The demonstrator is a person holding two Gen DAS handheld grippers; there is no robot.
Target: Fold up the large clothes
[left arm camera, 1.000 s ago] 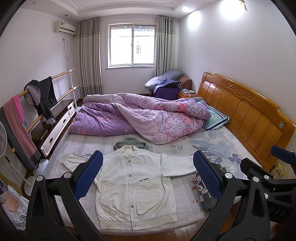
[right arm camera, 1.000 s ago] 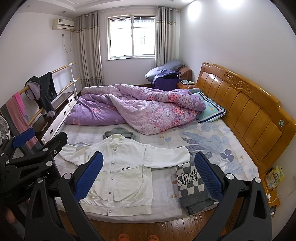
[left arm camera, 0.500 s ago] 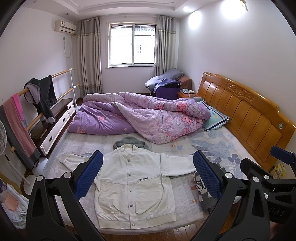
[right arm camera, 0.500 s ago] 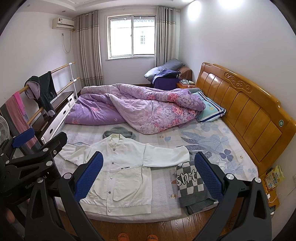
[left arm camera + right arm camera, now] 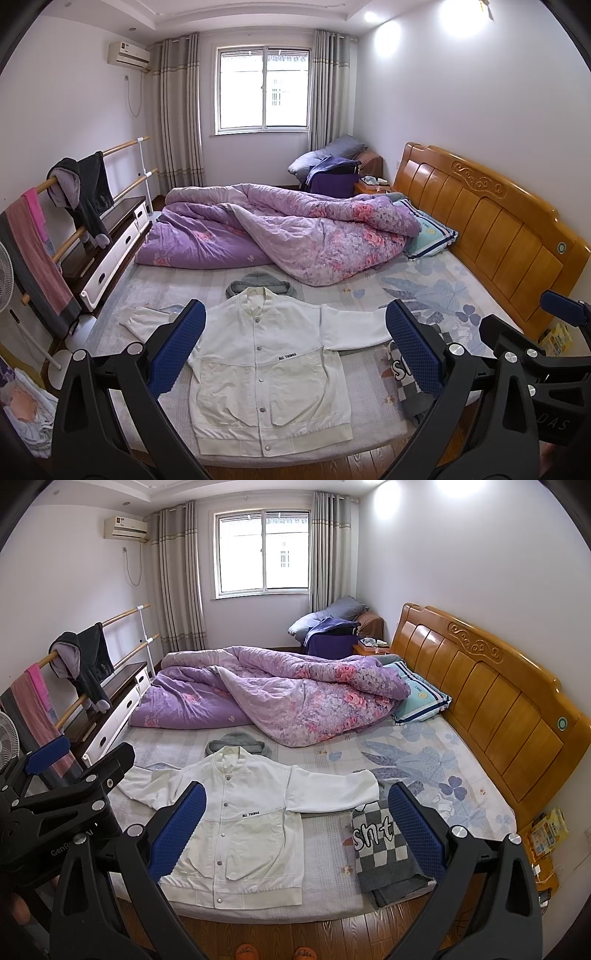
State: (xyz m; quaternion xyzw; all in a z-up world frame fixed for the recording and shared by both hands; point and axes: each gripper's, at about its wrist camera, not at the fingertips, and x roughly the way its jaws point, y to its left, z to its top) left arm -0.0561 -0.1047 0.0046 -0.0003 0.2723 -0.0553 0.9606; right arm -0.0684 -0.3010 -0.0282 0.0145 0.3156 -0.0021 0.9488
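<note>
**Both grippers are waiting over the white jacket**

The left gripper point(image 5: 293, 347) is standing wide open and holding nothing; the right gripper point(image 5: 295, 829) is wide open and holding nothing too; both are hanging in the air, well above the bed, with the right one sitting just to the right of the left one.

Almost nothing is changing from a second ago; the left view is sliding only a tiny bit, and the jacket is lying just as it was; so I think the folding is not starting yet, and the grippers are only lining up.

Straight ahead of the left gripper and below it, the white jacket point(image 5: 269, 365) is lying flat on the near edge of the bed point(image 5: 424, 284), buttons facing up; its long way is running away from the grippers, with the hem nearest and the collar pointing off toward the purple quilt point(image 5: 295, 236); both sleeves are sticking out to the sides, one left, one right.

Just past the right sleeve, under the right gripper, a checked folded sweater point(image 5: 384, 849) is resting; a small grey garment point(image 5: 262, 286) is peeking out beyond the collar.
</note>
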